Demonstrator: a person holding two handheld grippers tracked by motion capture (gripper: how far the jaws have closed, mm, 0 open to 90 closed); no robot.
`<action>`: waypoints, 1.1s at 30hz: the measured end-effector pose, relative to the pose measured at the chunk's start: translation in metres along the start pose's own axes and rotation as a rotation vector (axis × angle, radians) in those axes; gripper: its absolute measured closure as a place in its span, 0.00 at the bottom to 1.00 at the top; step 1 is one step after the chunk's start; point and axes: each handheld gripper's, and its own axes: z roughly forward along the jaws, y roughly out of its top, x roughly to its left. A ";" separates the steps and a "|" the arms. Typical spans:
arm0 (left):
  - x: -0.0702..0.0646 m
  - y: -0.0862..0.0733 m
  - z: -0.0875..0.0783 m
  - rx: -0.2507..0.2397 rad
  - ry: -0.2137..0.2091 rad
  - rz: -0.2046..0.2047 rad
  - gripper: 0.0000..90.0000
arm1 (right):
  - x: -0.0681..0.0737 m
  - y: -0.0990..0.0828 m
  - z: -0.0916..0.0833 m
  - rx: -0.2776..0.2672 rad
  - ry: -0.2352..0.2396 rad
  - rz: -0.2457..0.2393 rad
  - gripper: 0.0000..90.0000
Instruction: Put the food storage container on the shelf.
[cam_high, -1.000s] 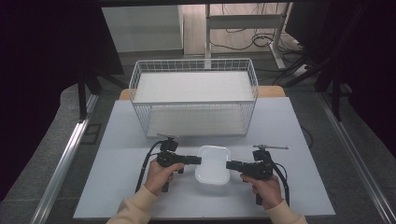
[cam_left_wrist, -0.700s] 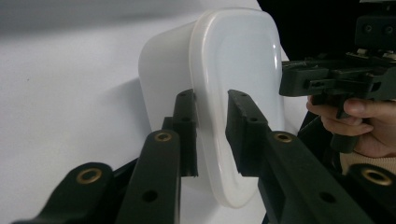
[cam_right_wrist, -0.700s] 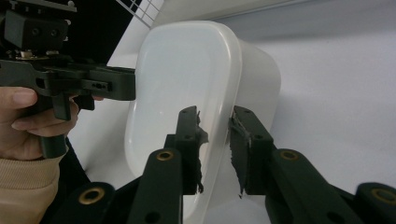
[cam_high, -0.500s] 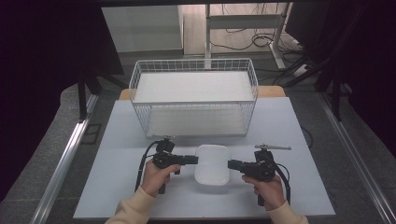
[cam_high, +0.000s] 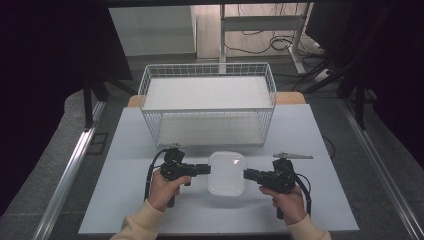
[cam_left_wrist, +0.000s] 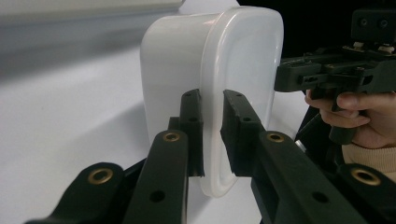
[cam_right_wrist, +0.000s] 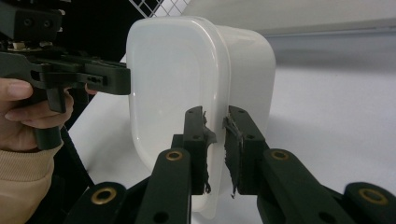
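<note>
Left claw (cam_high: 204, 169) clamped on the lid rim of the white lidded plastic container (cam_high: 226, 173), biting from its left edge; jaws just been closing, rim pinched between the pads. Right claw (cam_high: 248, 174) clamped on the opposite rim, jaws just been closing too, thin lip squeezed between the torn pads. Container held between both claws, just above the white tabletop (cam_high: 125, 200), lid facing up. Seen along the left claw (cam_left_wrist: 212, 135), container (cam_left_wrist: 187, 60) dead ahead, other claw gripping its far side. Seen along the right claw (cam_right_wrist: 216, 140), container (cam_right_wrist: 187, 70) ahead likewise. White wire basket (cam_high: 207, 102) beyond both claws, just past the container, not touching it.
</note>
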 end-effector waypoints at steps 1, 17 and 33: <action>-0.001 0.000 -0.001 0.002 -0.002 0.006 0.88 | 0.001 0.000 -0.001 -0.005 -0.002 -0.005 0.87; -0.008 0.016 -0.014 -0.043 -0.008 0.039 0.89 | 0.008 0.021 -0.006 -0.021 0.005 -0.062 0.87; -0.027 0.054 -0.043 -0.117 0.009 0.097 0.89 | 0.032 0.070 -0.019 -0.066 0.011 -0.158 0.87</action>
